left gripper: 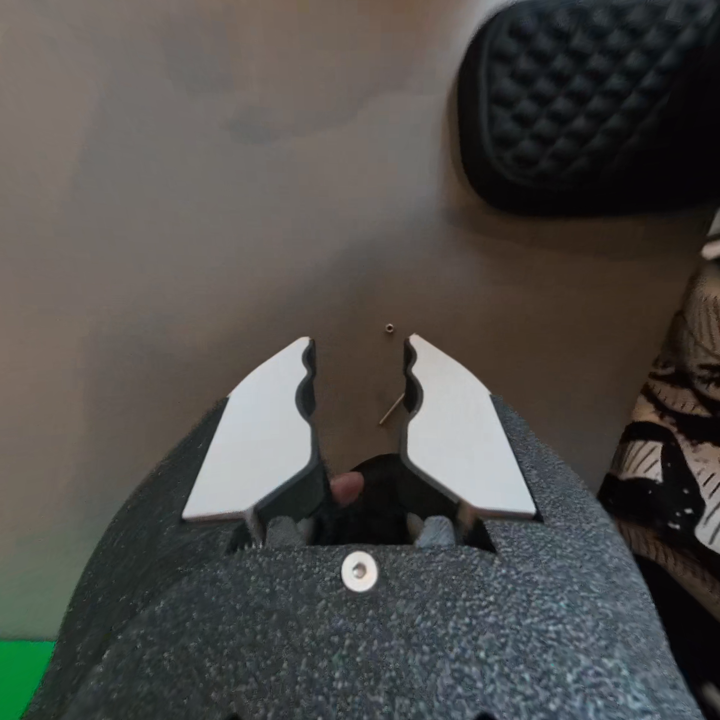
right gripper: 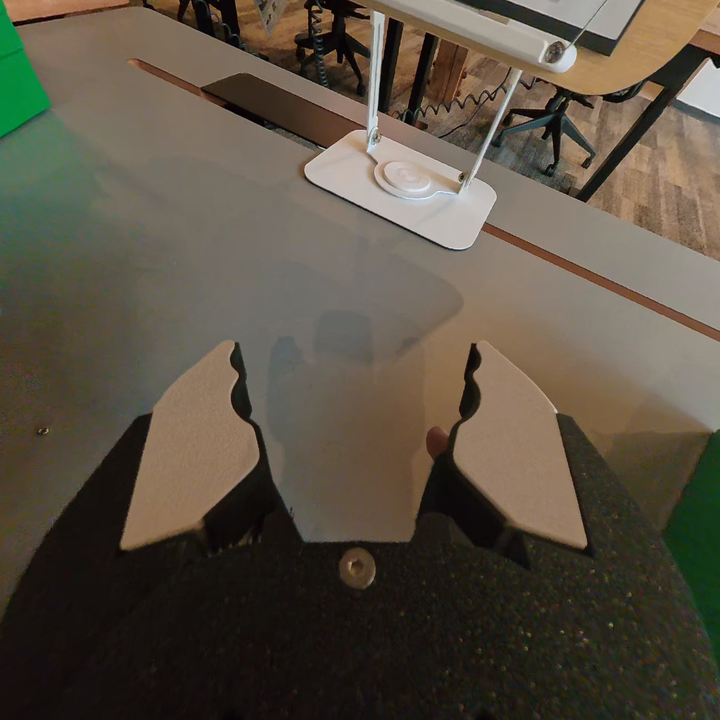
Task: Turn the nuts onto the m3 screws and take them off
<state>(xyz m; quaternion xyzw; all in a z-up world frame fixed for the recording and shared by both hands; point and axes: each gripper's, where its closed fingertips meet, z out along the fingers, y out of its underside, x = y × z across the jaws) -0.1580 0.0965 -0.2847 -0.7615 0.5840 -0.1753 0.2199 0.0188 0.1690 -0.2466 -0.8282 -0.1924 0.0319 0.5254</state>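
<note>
In the left wrist view my left gripper (left gripper: 359, 338) is open over the brown table (left gripper: 195, 233). A thin metal screw (left gripper: 391, 408) shows slanted between the fingers, close to the right finger's pad (left gripper: 411, 389); no pad presses on it. A small silver nut (left gripper: 388, 328) lies on the table just beyond the fingertips. In the right wrist view my right gripper (right gripper: 354, 345) is wide open and empty above the grey table (right gripper: 195, 233). A tiny metal part (right gripper: 43, 430) lies on the table far to its left.
A black quilted pad (left gripper: 584, 105) lies at the back right of the left view, and patterned black-and-white cloth (left gripper: 682, 409) at the right edge. A white stand base (right gripper: 401, 191) sits ahead of the right gripper; a green box (right gripper: 19, 70) stands at the far left.
</note>
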